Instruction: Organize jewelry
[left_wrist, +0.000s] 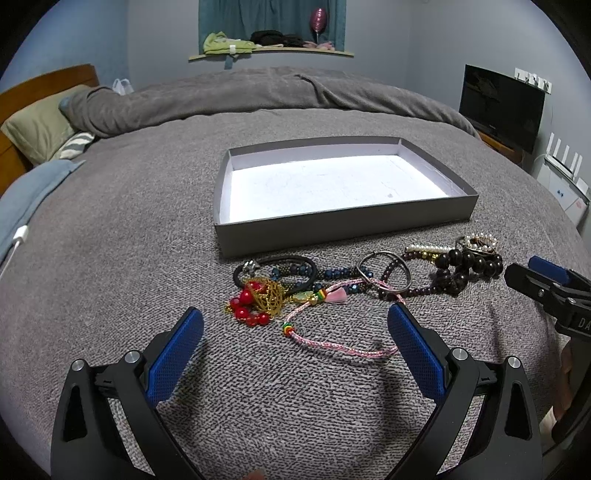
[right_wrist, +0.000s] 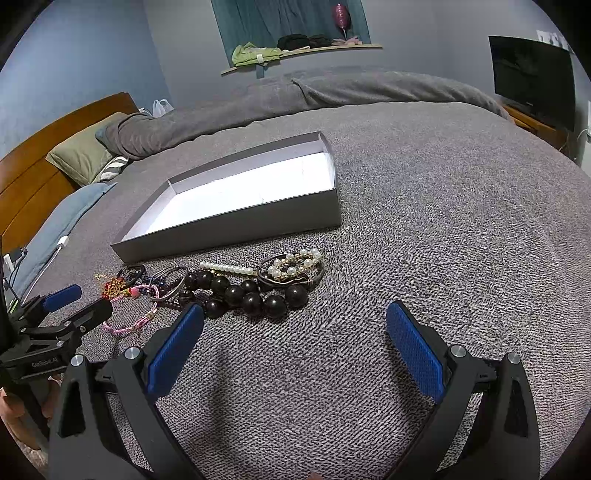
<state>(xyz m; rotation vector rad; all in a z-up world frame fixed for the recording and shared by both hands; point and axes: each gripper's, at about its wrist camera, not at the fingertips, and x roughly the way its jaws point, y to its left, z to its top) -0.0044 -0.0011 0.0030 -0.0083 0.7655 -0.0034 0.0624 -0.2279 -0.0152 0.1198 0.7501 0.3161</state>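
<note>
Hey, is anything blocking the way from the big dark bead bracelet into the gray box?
Partly. The pearl strand and pearl bangle lie between the dark bead bracelet and the gray box, whose near wall it must clear. Lifted, nothing visible blocks it.

The tray (left_wrist: 369, 218) sits open on the bed cover (left_wrist: 110, 258), its white floor bare. Just before its near wall a tangled row of jewelry (left_wrist: 332, 284) blocks the way. The cover right of the tray lies free.
</note>
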